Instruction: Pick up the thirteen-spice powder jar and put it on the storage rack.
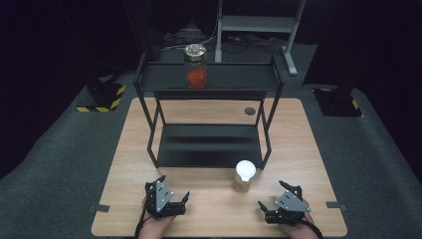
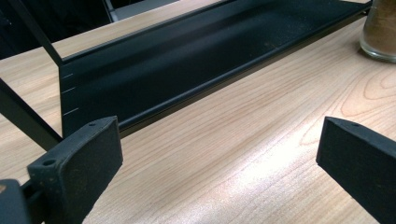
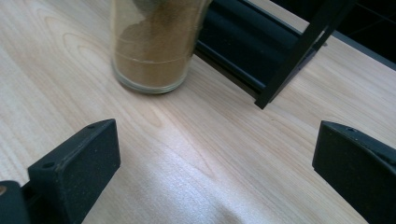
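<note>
The white-lidded jar (image 1: 244,176) of brown powder is standing upright on the table (image 1: 308,164), just in front of the rack's (image 1: 209,79) lower shelf (image 1: 209,144) and near its front right leg. Its long axis is running vertically. From the right gripper (image 1: 277,197) it is lying at about ten o'clock, near; from the left gripper (image 1: 171,189) it is lying at about two o'clock, farther off, so the right one is probably the better placed for a grasp.

In the right gripper view the jar's glass base (image 3: 152,56) is sitting ahead and left of centre, with bare wood between it and the jaws, which are standing wide apart and holding nothing. The left gripper's jaws are equally wide and empty, resting low over the table.

Room is opening toward six o'clock and to either side of the jar; at twelve o'clock the shelf edge and leg are crowding it. A second jar (image 1: 195,65), holding red powder, is standing on the top shelf (image 1: 239,77), well apart.
</note>
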